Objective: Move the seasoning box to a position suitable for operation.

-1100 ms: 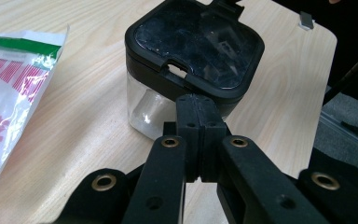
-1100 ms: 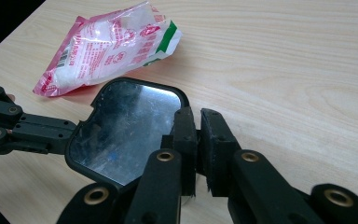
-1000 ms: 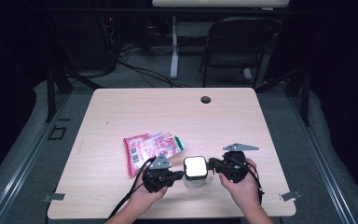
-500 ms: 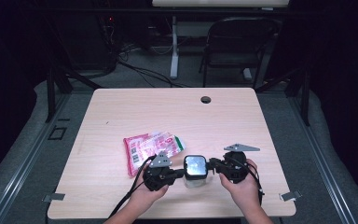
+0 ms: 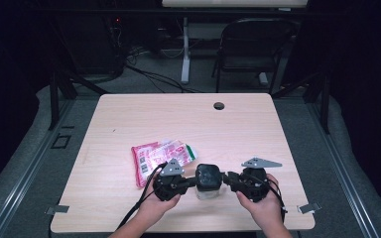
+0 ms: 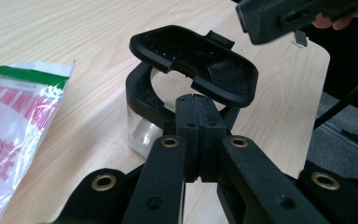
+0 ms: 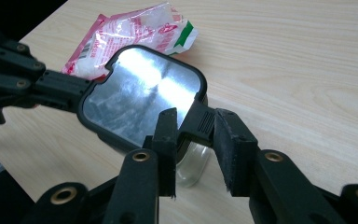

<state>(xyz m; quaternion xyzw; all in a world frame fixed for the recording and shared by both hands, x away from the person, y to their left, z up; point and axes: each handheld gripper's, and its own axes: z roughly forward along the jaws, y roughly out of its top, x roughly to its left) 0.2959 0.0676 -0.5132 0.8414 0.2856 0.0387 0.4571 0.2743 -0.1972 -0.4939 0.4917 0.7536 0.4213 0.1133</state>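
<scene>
Lab: dark curtains, cable-strewn floor [image 5: 149,74], bare table [image 5: 178,119].

table [image 5: 129,124] | left claw [image 5: 192,181], right claw [image 5: 226,178] flank jar [image 5: 209,181], perhaps touching | packet [image 5: 161,154] behind

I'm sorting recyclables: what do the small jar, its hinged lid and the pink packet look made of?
Jar: clear, glossy plastic or glass, see-through wall.
Lid: matte black plastic frame around a reflective, probably clear panel.
Packet: thin shiny plastic film, crinkled and printed.
</scene>
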